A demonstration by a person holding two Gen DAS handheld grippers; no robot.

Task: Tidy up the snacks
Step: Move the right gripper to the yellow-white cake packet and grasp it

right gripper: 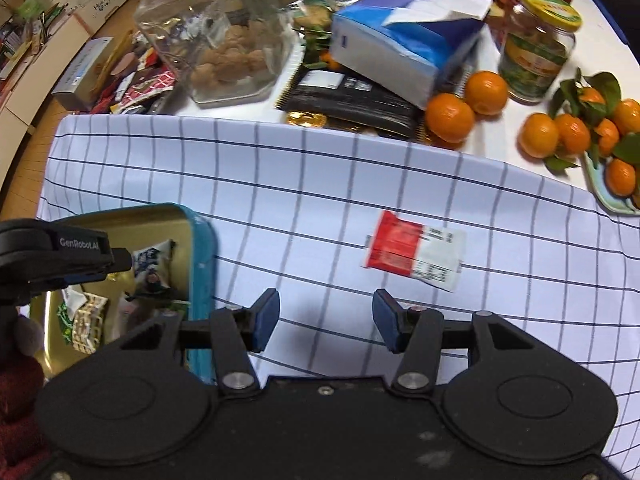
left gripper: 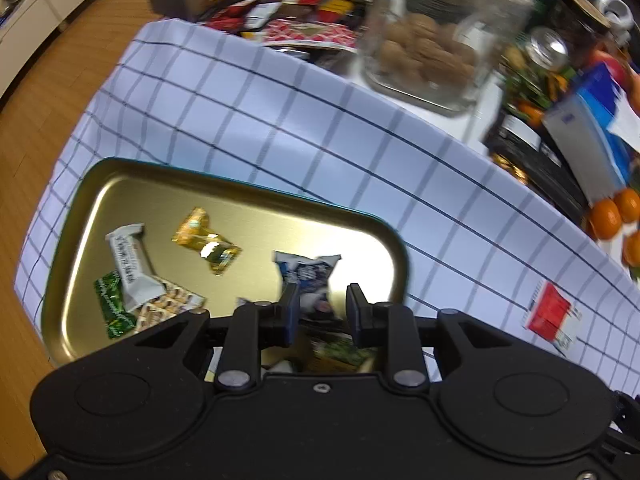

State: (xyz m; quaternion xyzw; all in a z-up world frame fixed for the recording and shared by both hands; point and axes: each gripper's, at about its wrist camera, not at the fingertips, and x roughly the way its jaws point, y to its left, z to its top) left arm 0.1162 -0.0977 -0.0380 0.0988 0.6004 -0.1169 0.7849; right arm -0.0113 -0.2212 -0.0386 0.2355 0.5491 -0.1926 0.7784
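Snacks lie in the gold tray (left gripper: 120, 184) on the checked cloth (left gripper: 280, 132). Left tongs (left gripper: 322, 310) grip a blue-and-white packet (left gripper: 306, 276) above it. Right tongs (right gripper: 326, 320) hover open near a red-and-white packet (right gripper: 414, 254) on the cloth.

— Anything you can actually read down there?

— Just one mark: "GenRobot.AI", white letters on the black arm of your left gripper (right gripper: 120, 260), seen from the right wrist.

— And the red-and-white packet (right gripper: 414, 256) on the checked cloth?

— You'll see fine print on its white end, but it's too blurred to make out.
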